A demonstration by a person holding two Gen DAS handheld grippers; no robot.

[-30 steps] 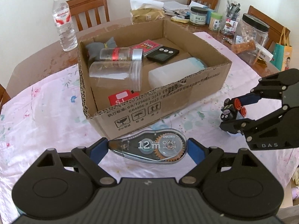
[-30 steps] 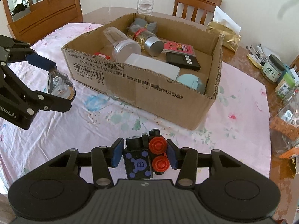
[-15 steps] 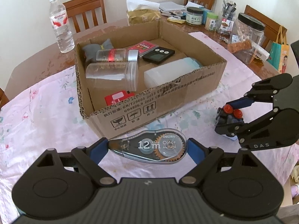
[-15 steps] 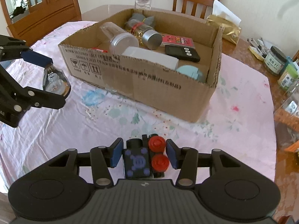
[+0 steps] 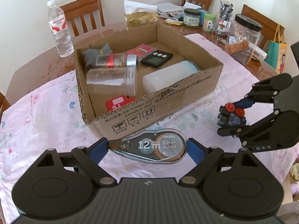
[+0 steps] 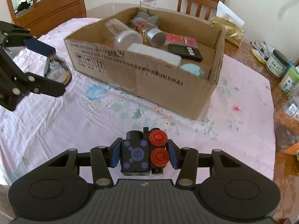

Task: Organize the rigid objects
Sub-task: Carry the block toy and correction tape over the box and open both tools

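My left gripper [image 5: 148, 146] is shut on a clear correction tape dispenser [image 5: 151, 145] marked 12 m, held above the cloth in front of the cardboard box [image 5: 168, 100]. It also shows in the right wrist view [image 6: 56, 69]. My right gripper [image 6: 143, 154] is shut on a black toy block [image 6: 143, 153] with red knobs and purple dots, right of the box. That toy also shows in the left wrist view [image 5: 230, 115]. The box holds two clear jars [image 5: 112, 76], a white container [image 5: 164, 78], a black timer [image 5: 157, 57] and a red card [image 5: 119, 102].
A pink floral cloth [image 6: 56, 127] covers the table. A water bottle [image 5: 59, 29] stands behind the box. Jars, a pen cup and a big clear canister [image 5: 243, 37] crowd the far right. Wooden chairs [image 5: 84, 13] ring the table.
Both grippers have risen and drawn nearer the box with their loads. The right gripper's toy now sits higher and closer to the box's right side.
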